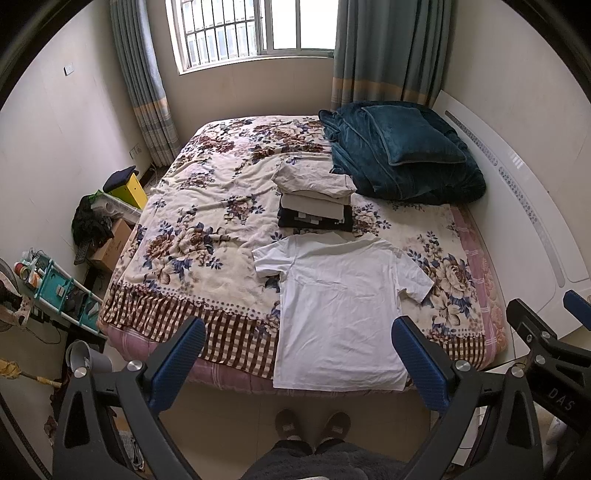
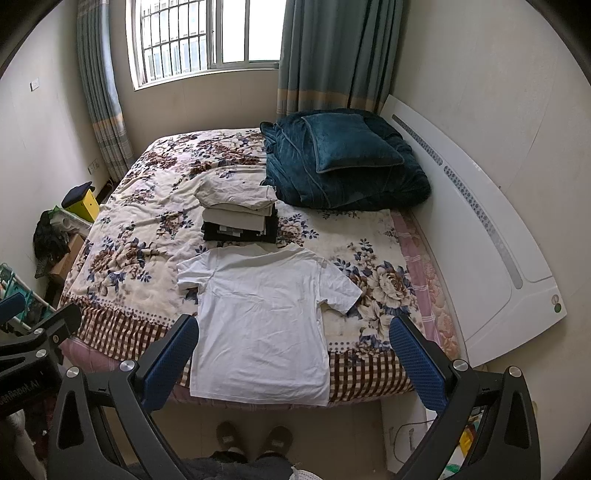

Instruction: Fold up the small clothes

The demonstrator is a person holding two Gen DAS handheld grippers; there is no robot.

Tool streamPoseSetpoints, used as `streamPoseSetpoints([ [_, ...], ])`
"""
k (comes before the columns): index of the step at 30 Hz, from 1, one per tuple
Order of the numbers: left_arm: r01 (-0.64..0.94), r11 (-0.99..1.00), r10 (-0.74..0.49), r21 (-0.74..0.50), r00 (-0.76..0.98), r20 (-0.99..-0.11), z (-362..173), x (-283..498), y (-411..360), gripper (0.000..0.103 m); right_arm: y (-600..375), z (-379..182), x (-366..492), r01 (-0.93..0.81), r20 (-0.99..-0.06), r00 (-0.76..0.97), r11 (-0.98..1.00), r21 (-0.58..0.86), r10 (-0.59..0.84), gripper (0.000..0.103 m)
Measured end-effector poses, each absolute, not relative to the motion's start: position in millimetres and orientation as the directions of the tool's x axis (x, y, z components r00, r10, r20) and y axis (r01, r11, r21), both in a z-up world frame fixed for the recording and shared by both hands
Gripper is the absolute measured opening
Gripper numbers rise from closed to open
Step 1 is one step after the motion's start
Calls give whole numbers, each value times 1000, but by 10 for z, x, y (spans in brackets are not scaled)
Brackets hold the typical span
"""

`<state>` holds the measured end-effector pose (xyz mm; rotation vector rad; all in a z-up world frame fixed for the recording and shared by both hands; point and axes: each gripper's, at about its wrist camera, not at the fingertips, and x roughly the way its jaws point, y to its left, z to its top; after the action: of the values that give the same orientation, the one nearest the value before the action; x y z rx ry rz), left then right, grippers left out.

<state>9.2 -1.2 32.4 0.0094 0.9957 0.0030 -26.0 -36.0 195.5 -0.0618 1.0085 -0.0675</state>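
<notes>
1. Left wrist view: the left gripper (image 1: pixel 299 354) hangs above the near bed edge, its jaws wide apart and holding nothing.
2. A white T-shirt (image 1: pixel 338 314) lies flat on the floral blanket (image 1: pixel 192 221), its hem at the near edge.
3. A stack of folded clothes (image 1: pixel 316 201) sits just beyond it.
4. The right gripper (image 2: pixel 293 356) is likewise spread apart and empty.

1. Daylight enters through the window (image 1: pixel 255 29), which is blown out to white.
2. The bed (image 1: pixel 207 229) is evenly, softly lit; shadows are faint.
3. Fisheye bends the walls, and the corners go black.
4. Floor clutter at the left is dim, perhaps slightly soft.
</notes>
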Motion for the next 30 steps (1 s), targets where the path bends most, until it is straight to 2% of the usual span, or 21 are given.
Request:
streamPoseSetpoints([
  [7,24,1000,1,17,557,-830,238,276,17,103,-343,1835,-192,69,-850,517,994,-84,-107,103],
  [14,26,998,32,55,557,-830,-341,798,62,103,-490,1182,185,203,-852,488,974,-101,-190,103],
  [18,41,996,46,81,540,-840,-823,1224,-30,103,-733,564,591,310,-850,453,942,-132,-268,103],
  [22,42,995,61,93,482,-874,-1390,1714,-202,103,-1082,-137,1048,385,-882,374,913,-135,-288,103],
  [30,28,990,114,136,391,-913,-2555,2692,-669,103,-1907,-1839,2036,460,-953,192,879,-125,-236,103],
])
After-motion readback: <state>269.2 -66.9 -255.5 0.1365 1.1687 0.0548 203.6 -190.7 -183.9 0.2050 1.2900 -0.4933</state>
